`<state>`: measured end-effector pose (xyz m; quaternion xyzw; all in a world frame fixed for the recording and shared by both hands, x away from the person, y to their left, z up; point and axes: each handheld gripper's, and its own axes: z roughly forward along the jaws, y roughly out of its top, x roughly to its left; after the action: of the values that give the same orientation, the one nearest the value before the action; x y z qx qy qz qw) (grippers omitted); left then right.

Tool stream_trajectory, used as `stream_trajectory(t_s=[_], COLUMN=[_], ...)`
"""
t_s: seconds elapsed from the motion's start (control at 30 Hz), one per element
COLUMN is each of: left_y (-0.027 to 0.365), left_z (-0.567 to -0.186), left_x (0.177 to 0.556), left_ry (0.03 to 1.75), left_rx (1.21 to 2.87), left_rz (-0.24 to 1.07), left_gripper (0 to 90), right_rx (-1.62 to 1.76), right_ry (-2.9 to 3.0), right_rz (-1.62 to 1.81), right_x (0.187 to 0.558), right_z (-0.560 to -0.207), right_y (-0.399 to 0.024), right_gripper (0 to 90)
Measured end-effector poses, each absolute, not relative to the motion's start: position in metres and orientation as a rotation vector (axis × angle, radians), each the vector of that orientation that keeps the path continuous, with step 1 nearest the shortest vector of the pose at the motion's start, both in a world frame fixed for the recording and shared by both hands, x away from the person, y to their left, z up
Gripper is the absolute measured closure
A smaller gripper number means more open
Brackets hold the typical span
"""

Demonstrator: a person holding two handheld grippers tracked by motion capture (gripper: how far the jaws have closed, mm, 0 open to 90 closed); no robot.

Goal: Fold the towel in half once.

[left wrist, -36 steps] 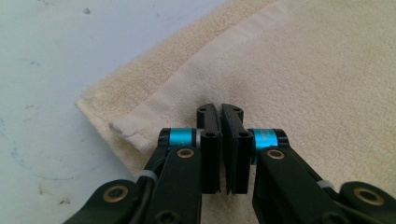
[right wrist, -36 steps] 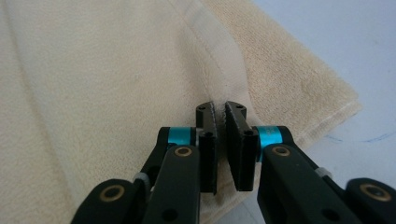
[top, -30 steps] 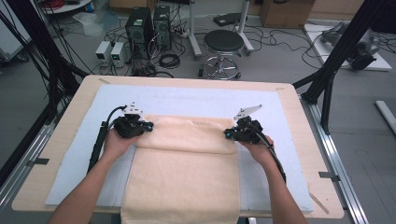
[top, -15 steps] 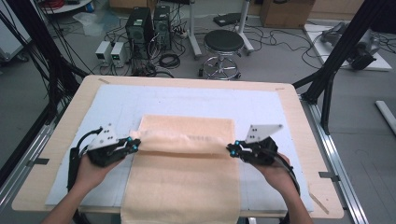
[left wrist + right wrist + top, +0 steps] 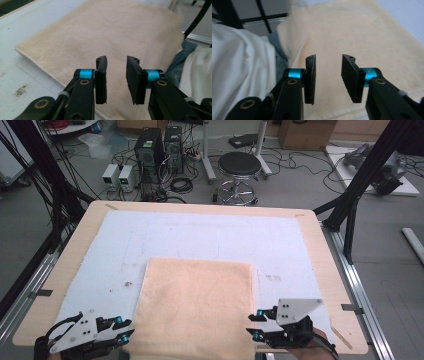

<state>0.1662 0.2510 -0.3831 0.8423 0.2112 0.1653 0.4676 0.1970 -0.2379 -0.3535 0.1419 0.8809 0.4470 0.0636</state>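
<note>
The left gripper (image 5: pixel 116 81) had its two black jaws spread apart, having just been opening, with nothing pinched between them; through the gap showed only the nap of the folded, cream-coloured terry towel (image 5: pixel 110 37) lying underneath. The right gripper (image 5: pixel 328 80) stood the same way, its jaws parted after just opening and clear of the cloth, with the towel's soft surface stretching away beyond them.

In the high view the left gripper (image 5: pixel 127 336) sat at the near left corner of the towel (image 5: pixel 197 305), its blue-ringed tips just beside the cloth's left edge, while the right gripper (image 5: pixel 251 326) sat at the near right corner, its tips just beside the right edge. The towel lay flat as a neat rectangle on the pale blue-white mat (image 5: pixel 200 235) that covered the light wooden table (image 5: pixel 320 250), its far edge about the middle of the mat and its near end reaching the table's front edge. In the gripper views the cloth draped over that edge beside the person's white garment (image 5: pixel 239 62).

Beyond the table, a black round stool (image 5: pixel 239 166) stood on the grey floor.
</note>
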Motion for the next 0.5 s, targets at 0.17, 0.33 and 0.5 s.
stream_trajectory(t_s=[0.17, 0.33, 0.5], left_y=[0.245, 0.238, 0.232], left_z=[-0.389, -0.392, -0.399], left_x=[0.205, 0.249, 0.298], left_ry=[0.556, 0.613, 0.703], left_rx=[2.062, 2.047, 2.055], left_rz=[0.417, 0.436, 0.439], left_gripper=[61.2, 55.9, 53.2], right_rx=[0.54, 0.64, 0.715], right_ry=[2.628, 2.578, 2.543], right_rz=[1.288, 1.229, 1.157], right_x=[0.239, 0.287, 0.324], right_z=[-0.367, -0.377, -0.387], right_y=[-0.236, -0.237, -0.233], right_gripper=[56.5, 50.6, 45.8])
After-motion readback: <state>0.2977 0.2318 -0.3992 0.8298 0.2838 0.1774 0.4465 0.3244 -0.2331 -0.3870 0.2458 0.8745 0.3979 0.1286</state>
